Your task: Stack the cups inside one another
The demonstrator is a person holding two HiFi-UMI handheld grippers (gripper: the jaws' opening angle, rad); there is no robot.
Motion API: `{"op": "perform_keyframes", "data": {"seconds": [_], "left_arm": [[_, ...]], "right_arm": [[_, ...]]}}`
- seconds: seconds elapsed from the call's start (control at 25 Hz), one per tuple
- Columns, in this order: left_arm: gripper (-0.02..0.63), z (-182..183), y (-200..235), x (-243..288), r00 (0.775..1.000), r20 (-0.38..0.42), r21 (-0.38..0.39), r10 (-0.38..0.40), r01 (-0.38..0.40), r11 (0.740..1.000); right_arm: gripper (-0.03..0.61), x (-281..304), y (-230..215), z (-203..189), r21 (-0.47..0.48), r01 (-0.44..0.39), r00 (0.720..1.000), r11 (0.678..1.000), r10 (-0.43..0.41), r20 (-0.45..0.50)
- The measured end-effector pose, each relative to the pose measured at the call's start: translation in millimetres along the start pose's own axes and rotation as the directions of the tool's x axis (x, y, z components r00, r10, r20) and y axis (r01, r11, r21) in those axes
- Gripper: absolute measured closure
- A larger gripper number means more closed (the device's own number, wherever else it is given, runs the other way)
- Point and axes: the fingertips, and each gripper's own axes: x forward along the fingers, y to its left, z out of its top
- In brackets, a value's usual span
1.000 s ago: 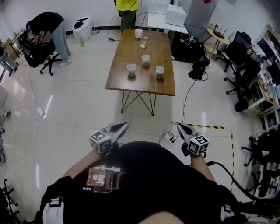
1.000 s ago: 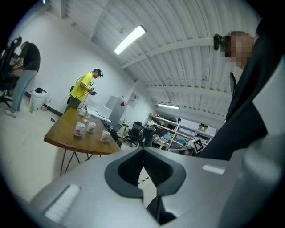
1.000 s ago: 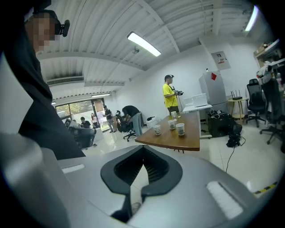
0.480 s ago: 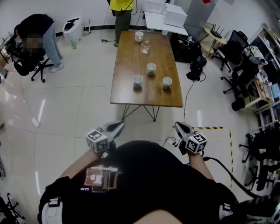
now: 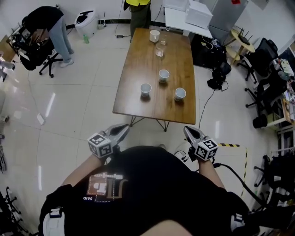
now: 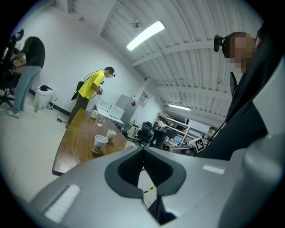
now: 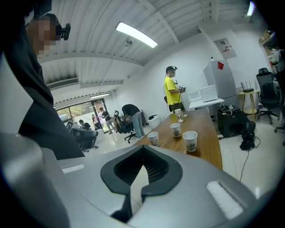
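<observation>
Three white paper cups stand apart on the near half of the wooden table [image 5: 138, 60]: a left cup [image 5: 145, 89], a middle cup [image 5: 163, 75] and a right cup [image 5: 179, 94]. Another cup [image 5: 155, 35] and a clear glass [image 5: 159, 50] stand at the far end. My left gripper [image 5: 123, 129] and right gripper [image 5: 188, 132] hang in front of my body, short of the table's near edge, both shut and empty. The left gripper view shows the shut gripper [image 6: 142, 149] with the cups [image 6: 99, 143] beyond it. In the right gripper view the gripper [image 7: 143, 148] points at the cups [image 7: 190, 140].
A person in yellow [image 5: 138, 8] stands at the table's far end. Another person [image 5: 46, 23] bends over a chair at far left. Office chairs [image 5: 269, 69] and cables crowd the right side. Yellow-black floor tape [image 5: 230, 144] runs by my right gripper. White boxes [image 5: 198, 13] sit behind.
The table and its cups have come closer and lower in the head view as I walk toward them. Both grippers travel along with my body and stay shut.
</observation>
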Motion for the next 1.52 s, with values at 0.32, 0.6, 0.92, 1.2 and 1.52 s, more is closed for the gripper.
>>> {"op": "perform_keyframes", "data": {"seconds": [0.32, 0.6, 0.92, 1.2, 1.52], "left_arm": [[0.612, 31.5, -11.0, 82.2, 0.985, 0.079, -0.019, 0.157, -0.156, 0.988], [0.612, 40.6, -9.6, 121.7, 0.984, 0.047, -0.010, 0.171, -0.171, 0.985], [0.612, 59.1, 33.3, 129.4, 0.998, 0.028, 0.026, 0.058, -0.059, 0.998], [0.612, 80.6, 73.2, 105.8, 0.999, 0.021, 0.043, 0.029, -0.030, 0.999], [0.612, 85.9, 107.3, 61.1, 0.986, 0.049, -0.007, 0.159, -0.159, 0.987]], "right_arm": [[0.565, 40.5, -81.7, 54.0, -0.113, -0.199, 0.980, 0.973, 0.194, -0.050], [0.565, 58.2, -125.8, 78.5, -0.121, -0.198, 0.980, 0.973, 0.195, -0.035], [0.545, 99.1, -117.5, 90.8, -0.181, -0.117, 0.992, 0.976, 0.106, -0.070], [0.464, 162.8, -107.1, 121.3, -0.331, -0.130, 0.982, 0.935, 0.075, -0.172], [0.407, 267.8, -125.7, 109.9, -0.545, -0.274, 0.903, 0.792, 0.018, -0.428]]}}
